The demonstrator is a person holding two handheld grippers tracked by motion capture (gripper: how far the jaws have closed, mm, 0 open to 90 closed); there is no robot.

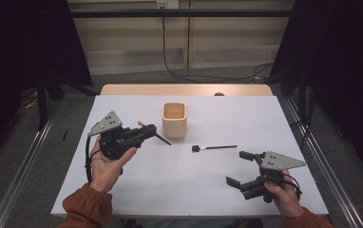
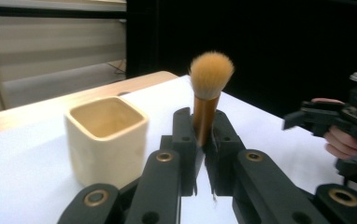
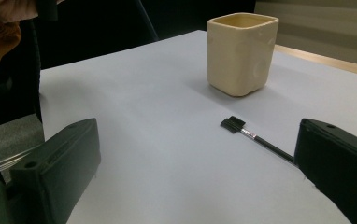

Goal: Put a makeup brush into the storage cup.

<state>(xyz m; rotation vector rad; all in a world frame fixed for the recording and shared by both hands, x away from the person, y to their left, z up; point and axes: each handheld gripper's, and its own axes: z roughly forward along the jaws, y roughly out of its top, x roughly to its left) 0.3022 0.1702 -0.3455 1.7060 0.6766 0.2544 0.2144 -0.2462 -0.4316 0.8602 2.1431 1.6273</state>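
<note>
Left hand-held gripper clamps fluffy tan brush; right hand-held gripper wide; squarish cream cup.

makeup brush | tan bristles, copper ferrule, black handle | clamped, bristles up | beside cup

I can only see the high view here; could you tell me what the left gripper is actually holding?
Observer: The left gripper is shut on a makeup brush with a copper ferrule and a fluffy tan head that points up past the jaws.
Operator: Thank you. Is there anything inside the cream cup?
Observer: In the left gripper view, the part of the cup's inside that shows looks empty; its bottom is hidden.
Operator: And the thin black tool lying on the table?
Observer: In the right gripper view, that small brush ends in a flat, black, rectangular tip that points toward the cup, with the right gripper open around its handle end.
</note>
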